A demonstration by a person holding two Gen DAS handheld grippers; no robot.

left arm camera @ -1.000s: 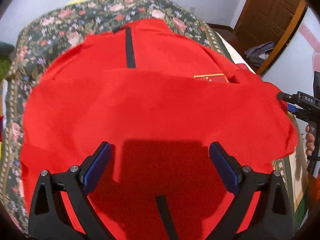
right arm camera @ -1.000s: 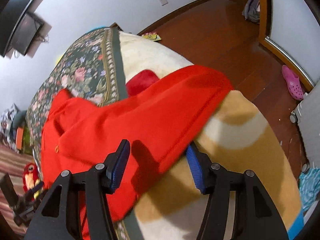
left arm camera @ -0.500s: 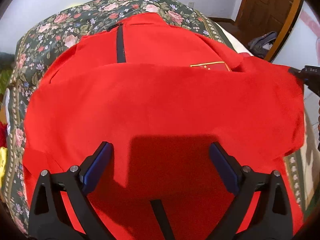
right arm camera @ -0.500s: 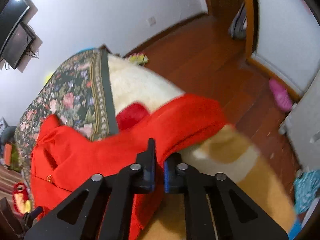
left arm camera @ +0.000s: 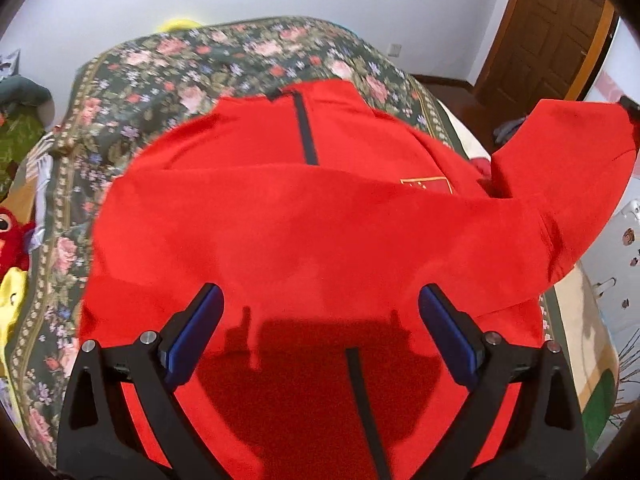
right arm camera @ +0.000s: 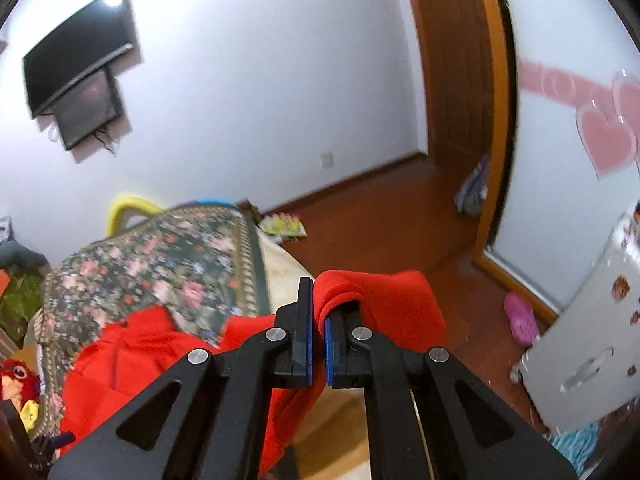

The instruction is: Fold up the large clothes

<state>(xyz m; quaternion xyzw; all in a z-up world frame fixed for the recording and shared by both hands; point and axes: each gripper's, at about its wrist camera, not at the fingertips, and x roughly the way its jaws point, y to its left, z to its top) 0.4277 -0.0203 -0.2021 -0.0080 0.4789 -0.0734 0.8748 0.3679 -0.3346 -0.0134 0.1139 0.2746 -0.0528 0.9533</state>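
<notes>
A large red jacket [left arm camera: 320, 232] with a black zipper lies spread on the floral bedspread [left arm camera: 168, 80]. One sleeve lies folded across its chest. My left gripper [left arm camera: 318, 332] is open and hovers just above the jacket's lower part. My right gripper [right arm camera: 318, 340] is shut on the end of the other red sleeve [right arm camera: 384, 300] and holds it up in the air. That raised sleeve [left arm camera: 560, 168] shows at the right of the left wrist view, with the right gripper's tip [left arm camera: 632, 110] at its end.
The bed's right edge drops to a wooden floor [right arm camera: 380, 216]. A brown door [left arm camera: 548, 28] stands at the back right. A white cabinet [right arm camera: 592, 340] stands to the right. A red plush toy [left arm camera: 10, 236] lies at the bed's left edge. A TV [right arm camera: 76, 68] hangs on the wall.
My right gripper closed on the sleeve end and lifted it up off the bed. My left gripper stayed open and pulled back a little over the jacket.
</notes>
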